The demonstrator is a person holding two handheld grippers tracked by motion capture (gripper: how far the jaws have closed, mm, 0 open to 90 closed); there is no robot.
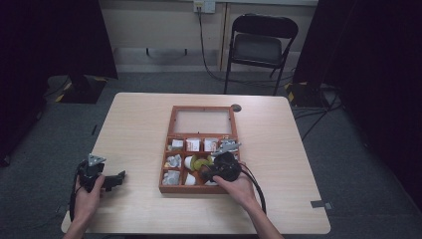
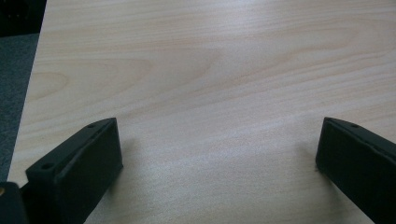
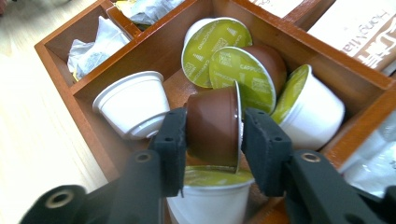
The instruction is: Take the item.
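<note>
From the right gripper view I confirm that my right gripper [image 3: 214, 140] is clamped on a brown coffee capsule [image 3: 212, 126], one pad on its base and one against its foil lid; the capsule lies on its side between the jaws, just above a white capsule with a green lid [image 3: 210, 196] directly beneath it. Both sit in a compartment of the wooden box [image 3: 63, 74] (the one holding several more capsules, white and brown, with green lids [image 3: 233, 70]). To one side, a white capsule [image 3: 133, 102] lies tipped over next to the held one. In the high view the right gripper [image 1: 211, 172] is over the near right part of the box, which stands at the middle of the table [image 1: 134, 124]. My left gripper [image 1: 112, 180] rests near the table's near left corner, well apart from the box; its jaws stand wide apart with bare wood between them. Beyond the table stands a folding chair [image 1: 259, 45].
</note>
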